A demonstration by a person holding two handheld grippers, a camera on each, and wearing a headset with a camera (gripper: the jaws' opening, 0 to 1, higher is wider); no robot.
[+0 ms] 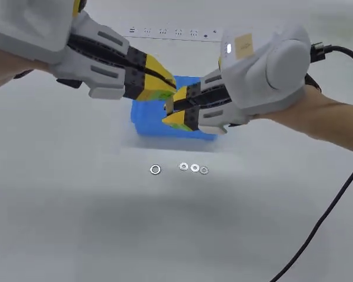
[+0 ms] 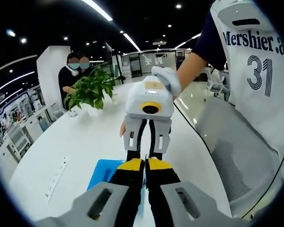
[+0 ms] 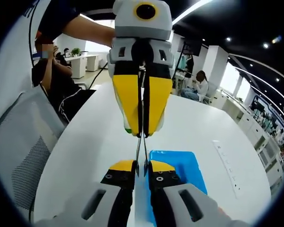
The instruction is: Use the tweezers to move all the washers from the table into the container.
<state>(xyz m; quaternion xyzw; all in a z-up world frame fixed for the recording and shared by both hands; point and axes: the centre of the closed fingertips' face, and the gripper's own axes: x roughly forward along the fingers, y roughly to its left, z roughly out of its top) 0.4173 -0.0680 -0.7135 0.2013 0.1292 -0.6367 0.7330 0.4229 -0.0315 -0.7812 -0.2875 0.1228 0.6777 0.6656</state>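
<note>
Several small metal washers (image 1: 183, 167) lie in a loose row on the white table (image 1: 76, 223), in front of a blue container (image 1: 147, 122). Above the container my two grippers meet tip to tip. The left gripper (image 1: 172, 88) reaches in from the upper left, the right gripper (image 1: 168, 113) from the right. In the right gripper view the thin metal tweezers (image 3: 141, 151) run from the left gripper's yellow jaws (image 3: 142, 132) down into the right gripper (image 3: 142, 169). Both grippers are shut on the tweezers. The container (image 3: 180, 165) lies just beyond them.
A white power strip (image 1: 173, 32) lies at the far edge of the table. A black cable (image 1: 335, 200) trails from the right gripper across the right side. A potted plant (image 2: 90, 90) stands further along the table, with people and chairs around.
</note>
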